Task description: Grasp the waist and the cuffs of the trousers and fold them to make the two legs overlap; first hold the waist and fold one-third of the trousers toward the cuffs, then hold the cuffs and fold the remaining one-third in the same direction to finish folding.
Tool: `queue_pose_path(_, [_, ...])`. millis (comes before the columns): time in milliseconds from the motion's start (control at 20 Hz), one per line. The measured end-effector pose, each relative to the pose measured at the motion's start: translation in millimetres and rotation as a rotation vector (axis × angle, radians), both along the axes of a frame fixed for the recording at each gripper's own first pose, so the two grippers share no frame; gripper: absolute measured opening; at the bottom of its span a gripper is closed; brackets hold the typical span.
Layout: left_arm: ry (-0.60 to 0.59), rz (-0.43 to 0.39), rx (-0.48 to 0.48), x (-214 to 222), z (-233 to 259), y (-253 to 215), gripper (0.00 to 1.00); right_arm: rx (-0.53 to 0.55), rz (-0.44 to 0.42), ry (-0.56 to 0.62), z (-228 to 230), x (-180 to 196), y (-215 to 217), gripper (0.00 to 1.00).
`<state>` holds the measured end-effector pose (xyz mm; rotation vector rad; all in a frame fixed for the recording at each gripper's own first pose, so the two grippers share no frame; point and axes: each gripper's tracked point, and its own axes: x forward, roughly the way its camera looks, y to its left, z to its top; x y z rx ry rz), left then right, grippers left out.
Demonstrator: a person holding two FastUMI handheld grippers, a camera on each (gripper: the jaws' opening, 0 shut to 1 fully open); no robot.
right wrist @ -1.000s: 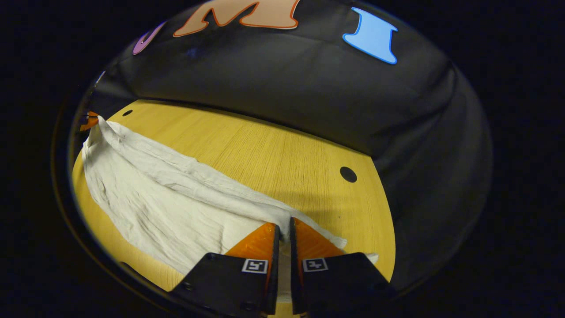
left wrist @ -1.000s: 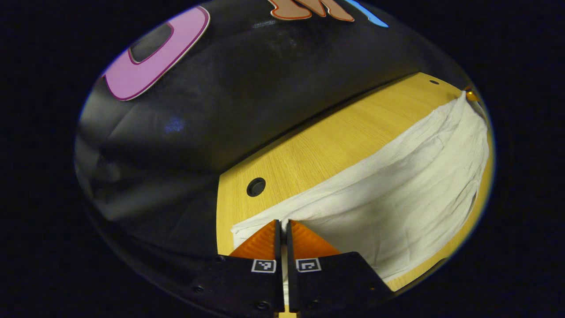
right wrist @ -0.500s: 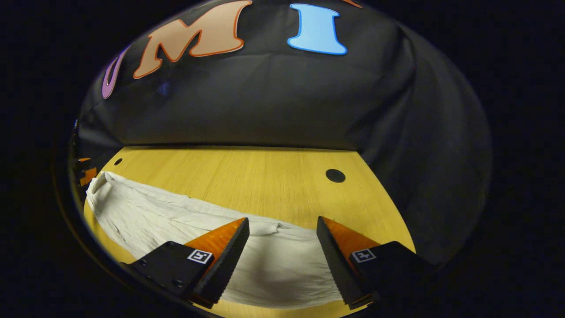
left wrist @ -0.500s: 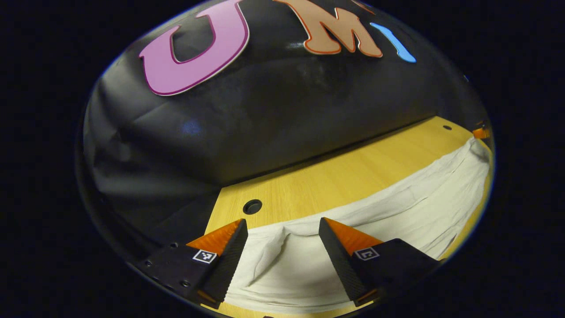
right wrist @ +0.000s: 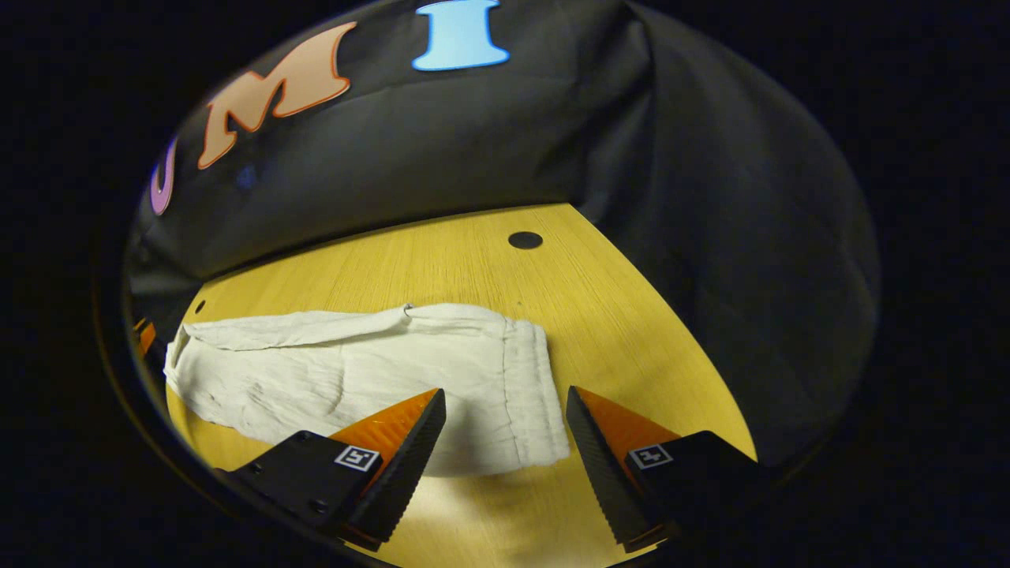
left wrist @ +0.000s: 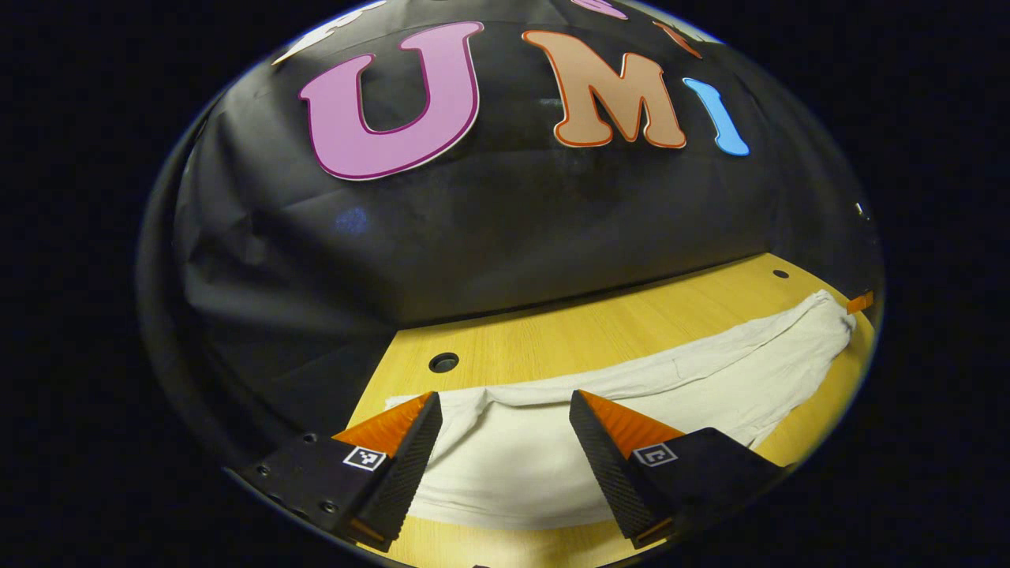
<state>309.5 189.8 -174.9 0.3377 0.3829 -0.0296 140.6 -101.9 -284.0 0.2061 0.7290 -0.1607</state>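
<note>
1. Your left tool (left wrist: 505, 410) is spread wide above one end of the white trousers (left wrist: 631, 410), holding nothing.
2. Your right tool (right wrist: 505, 406) gapes over the other end (right wrist: 521, 386).
3. The trousers lie flat on the worktop (right wrist: 473, 260).

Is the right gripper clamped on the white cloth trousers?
No: the right gripper stands open above the white cloth trousers, which lie flat on the wooden table.

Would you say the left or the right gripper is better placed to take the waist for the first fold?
Probably the right gripper: open, beside the trousers' gathered waistband.
</note>
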Motion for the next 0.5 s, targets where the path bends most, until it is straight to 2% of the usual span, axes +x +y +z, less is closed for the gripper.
queue_pose_path(200, [0.025,0.000,-0.048,-12.8,-5.2,-11.4,0.97,0.173,-0.163,-0.009,-12.4,-14.1,-9.8,0.96])
queue_pose_path(250, [0.025,-0.001,-0.054,-14.0,-4.6,-14.3,0.97,0.202,-0.196,-0.009,-14.1,-16.6,-12.4,0.93])
queue_pose_path(300, [0.021,-0.004,-0.061,-14.2,-4.4,-16.6,0.97,0.225,-0.216,-0.013,-16.0,-17.7,-14.2,0.96])
queue_pose_path(500, [0.011,-0.012,-0.065,-14.1,-1.7,-21.0,0.97,0.295,-0.258,-0.009,-27.7,-18.7,-12.9,0.95])
